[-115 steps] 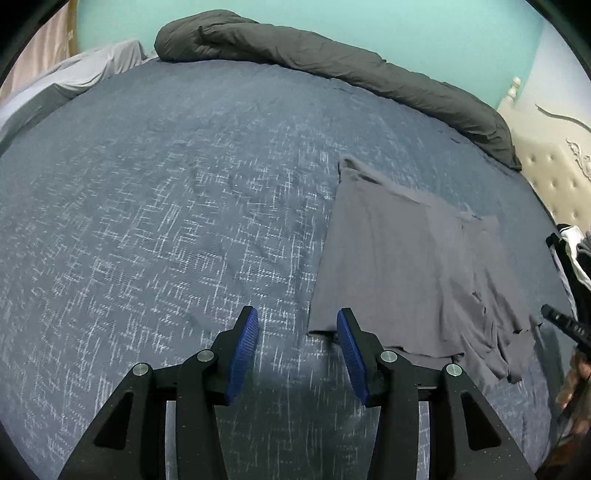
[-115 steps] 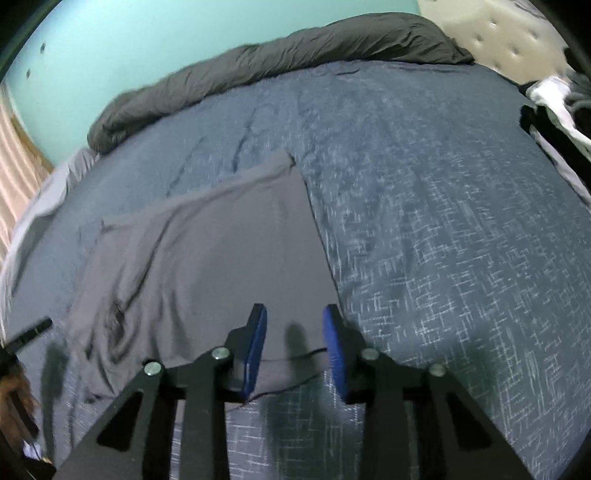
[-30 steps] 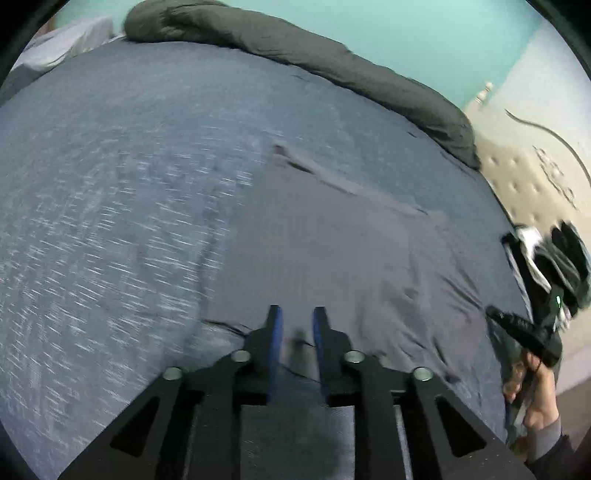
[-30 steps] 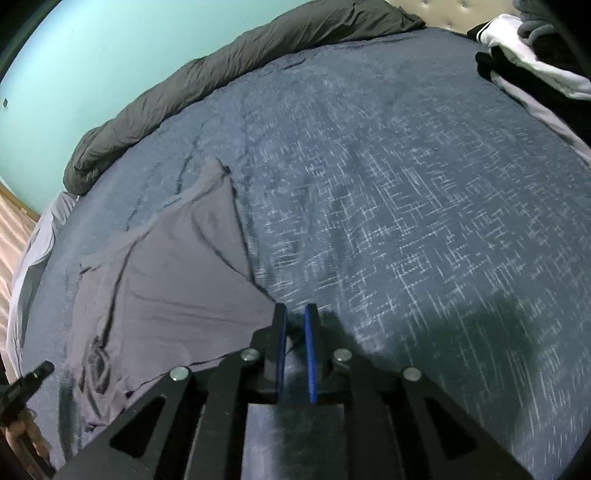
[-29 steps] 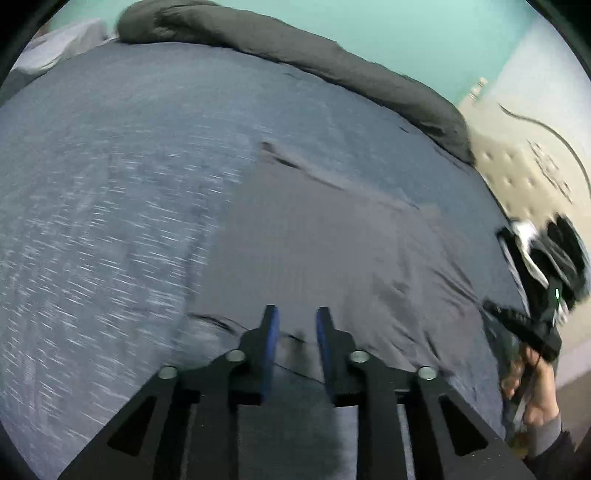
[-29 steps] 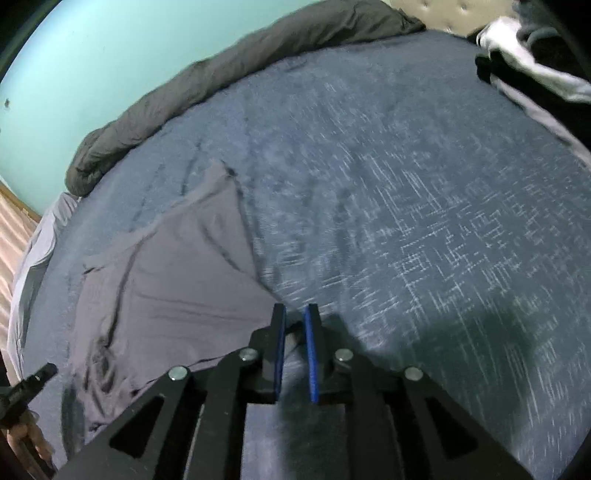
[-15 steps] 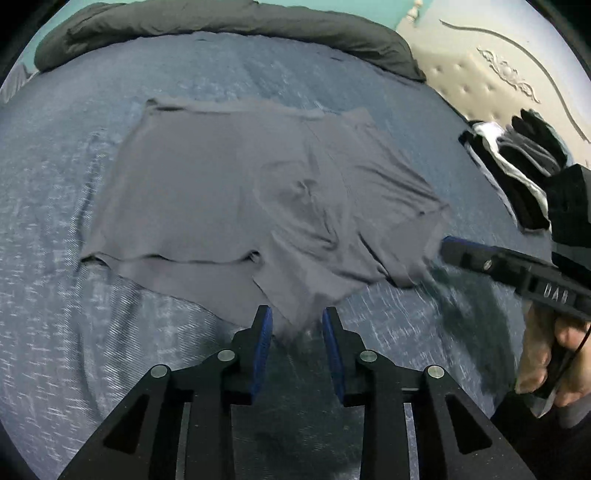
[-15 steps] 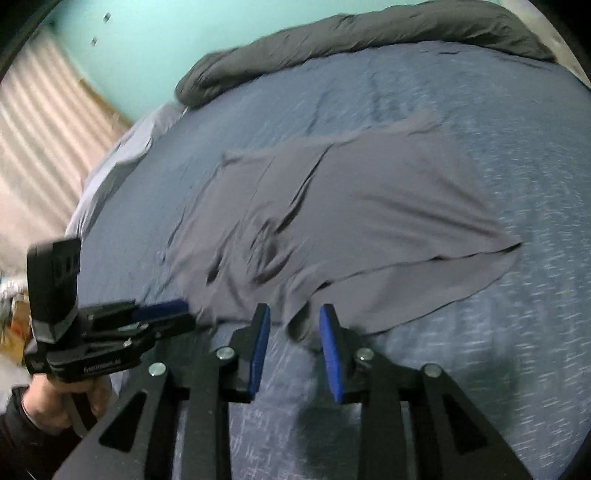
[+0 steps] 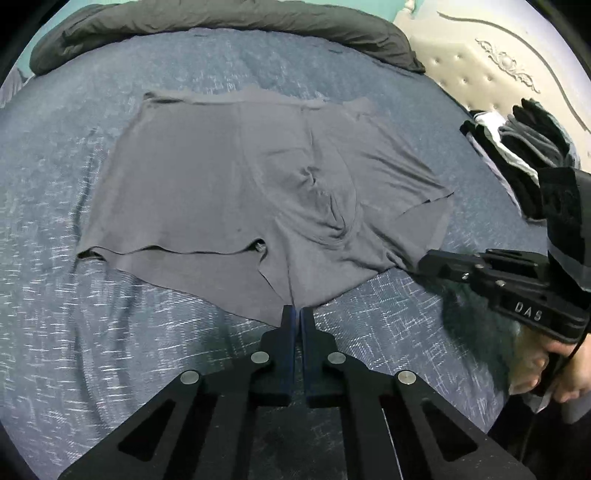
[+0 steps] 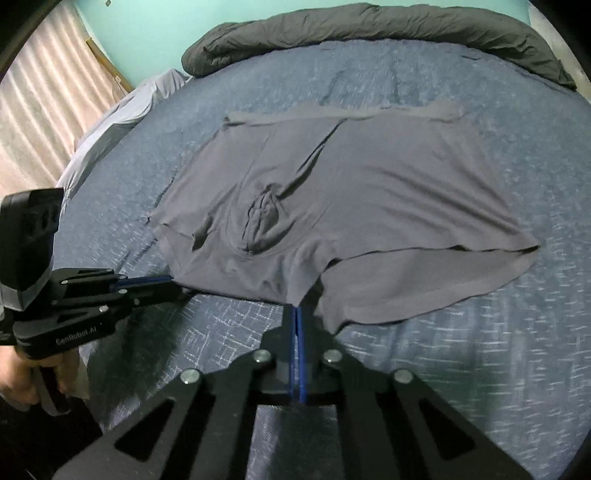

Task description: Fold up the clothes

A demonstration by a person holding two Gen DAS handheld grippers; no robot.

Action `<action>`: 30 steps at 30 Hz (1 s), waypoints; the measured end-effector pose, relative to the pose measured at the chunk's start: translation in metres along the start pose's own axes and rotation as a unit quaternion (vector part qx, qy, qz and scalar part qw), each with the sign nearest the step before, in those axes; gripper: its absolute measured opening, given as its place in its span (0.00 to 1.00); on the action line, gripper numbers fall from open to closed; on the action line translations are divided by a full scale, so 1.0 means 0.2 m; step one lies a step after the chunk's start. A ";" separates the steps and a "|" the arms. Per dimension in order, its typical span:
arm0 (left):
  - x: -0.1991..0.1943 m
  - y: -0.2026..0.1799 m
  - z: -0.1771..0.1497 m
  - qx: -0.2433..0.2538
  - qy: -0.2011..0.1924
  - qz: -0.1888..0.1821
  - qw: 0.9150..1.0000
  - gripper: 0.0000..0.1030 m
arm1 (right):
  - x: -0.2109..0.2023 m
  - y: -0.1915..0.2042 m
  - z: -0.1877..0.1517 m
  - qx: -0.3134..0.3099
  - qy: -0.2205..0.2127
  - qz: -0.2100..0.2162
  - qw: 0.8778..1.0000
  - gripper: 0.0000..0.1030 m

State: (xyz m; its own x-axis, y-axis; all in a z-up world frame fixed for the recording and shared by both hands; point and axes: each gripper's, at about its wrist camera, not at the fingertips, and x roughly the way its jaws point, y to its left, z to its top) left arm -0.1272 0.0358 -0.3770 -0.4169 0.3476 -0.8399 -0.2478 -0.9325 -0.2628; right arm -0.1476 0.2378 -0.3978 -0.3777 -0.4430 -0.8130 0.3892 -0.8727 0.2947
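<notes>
A pair of grey boxer shorts (image 9: 229, 184) lies spread flat on the blue bedspread (image 9: 74, 332), waistband at the far side; it also shows in the right wrist view (image 10: 369, 192). My left gripper (image 9: 297, 314) is shut on the near hem at the crotch. In the right wrist view the other gripper (image 10: 155, 286) lies at the left leg hem. My right gripper (image 10: 296, 314) is shut on the near crotch hem, and in the left wrist view the other gripper (image 9: 428, 260) touches the right leg hem.
A rolled dark grey duvet (image 9: 221, 22) runs along the far edge of the bed. A pile of black and white clothes (image 9: 517, 147) sits at the right by the cream headboard (image 9: 498, 66). A curtain (image 10: 40, 103) hangs at the left.
Both grippers have closed from slightly open onto the near hem of the shorts. The shorts lie much as before.
</notes>
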 end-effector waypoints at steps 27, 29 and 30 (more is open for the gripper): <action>-0.14 0.08 0.05 -0.026 -0.036 -0.016 0.999 0.08 | -0.12 -0.11 0.02 0.040 0.016 0.000 0.999 0.09; -0.12 0.05 0.07 -0.018 -0.039 -0.022 0.999 0.08 | -0.16 -0.10 0.06 0.049 -0.018 0.018 0.998 0.09; -0.08 0.03 0.08 -0.014 -0.035 -0.023 0.999 0.08 | -0.16 -0.09 0.09 0.051 -0.032 0.035 0.998 0.09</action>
State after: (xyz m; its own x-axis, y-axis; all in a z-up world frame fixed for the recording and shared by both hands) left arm -0.1353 0.0269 -0.3574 -0.4662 0.3949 -0.7916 -0.2439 -0.9175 -0.3141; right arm -0.1569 0.2641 -0.3681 -0.4066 -0.5129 -0.7560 0.3297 -0.8541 0.4022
